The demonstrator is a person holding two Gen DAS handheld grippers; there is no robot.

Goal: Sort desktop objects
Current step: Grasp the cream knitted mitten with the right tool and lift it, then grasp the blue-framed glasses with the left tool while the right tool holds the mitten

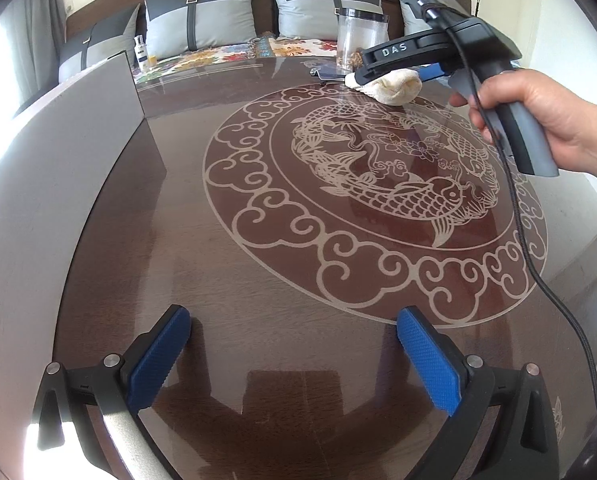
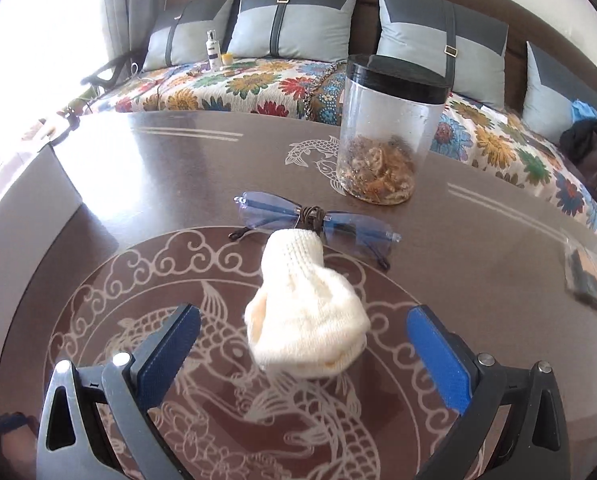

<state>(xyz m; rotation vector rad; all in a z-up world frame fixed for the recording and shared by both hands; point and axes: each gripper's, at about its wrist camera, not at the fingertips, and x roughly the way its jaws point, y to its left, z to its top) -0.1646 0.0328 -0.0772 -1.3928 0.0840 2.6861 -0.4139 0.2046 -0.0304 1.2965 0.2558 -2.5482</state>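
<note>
Our right hand-held gripper hovers wide open and empty around a cream sock; our left hand-held gripper gapes empty above the table.

One legible mark: "DAS", pale capitals on the black body of my right gripper, at two o'clock. The white bottle label is too small to read.

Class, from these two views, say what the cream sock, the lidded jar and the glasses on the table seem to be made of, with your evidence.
Sock: knitted yarn, matte; ribbed stitches show.
Jar: clear plastic or glass, since its brown contents show through; dark, probably plastic lid.
Glasses: blue-tinted transparent lenses, seemingly rimless, with thin dark arms; material unclear.
</note>
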